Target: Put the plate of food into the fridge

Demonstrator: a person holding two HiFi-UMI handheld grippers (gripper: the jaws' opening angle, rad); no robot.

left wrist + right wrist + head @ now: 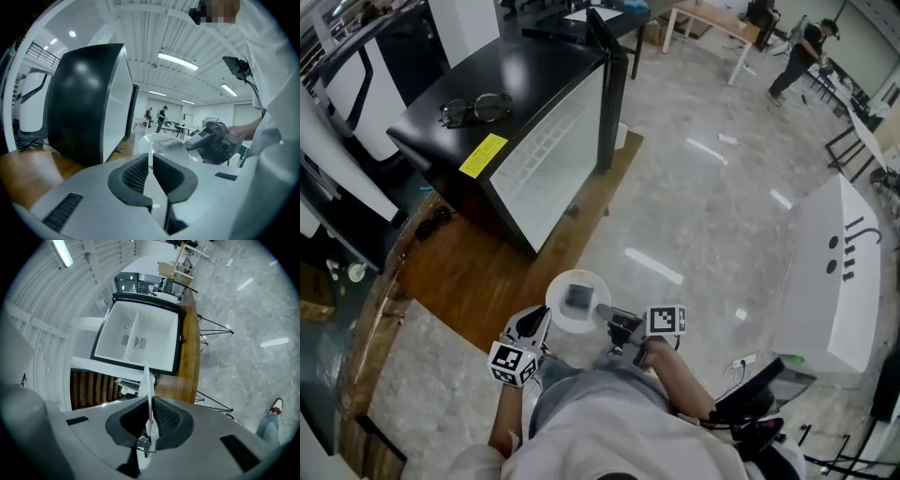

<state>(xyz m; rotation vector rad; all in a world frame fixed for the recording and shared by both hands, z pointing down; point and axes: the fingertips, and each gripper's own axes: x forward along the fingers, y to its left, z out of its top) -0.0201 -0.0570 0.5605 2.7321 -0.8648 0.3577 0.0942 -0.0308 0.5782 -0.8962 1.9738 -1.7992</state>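
Right tongs [609,319] clamp the plate of food [559,285] at its 3 o'clock rim, left tongs [540,321] barely apart and empty at 9 o'clock, and the open fridge [534,66] lies at 12 o'clock.

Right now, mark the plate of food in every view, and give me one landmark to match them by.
Head view: the plate of food sits low centre, just ahead of the person.
Left gripper view: the plate is at centre, just beyond the jaws.
Right gripper view: the plate is edge-on, a thin white line clamped in the jaws.
Shared landmark: the open fridge.
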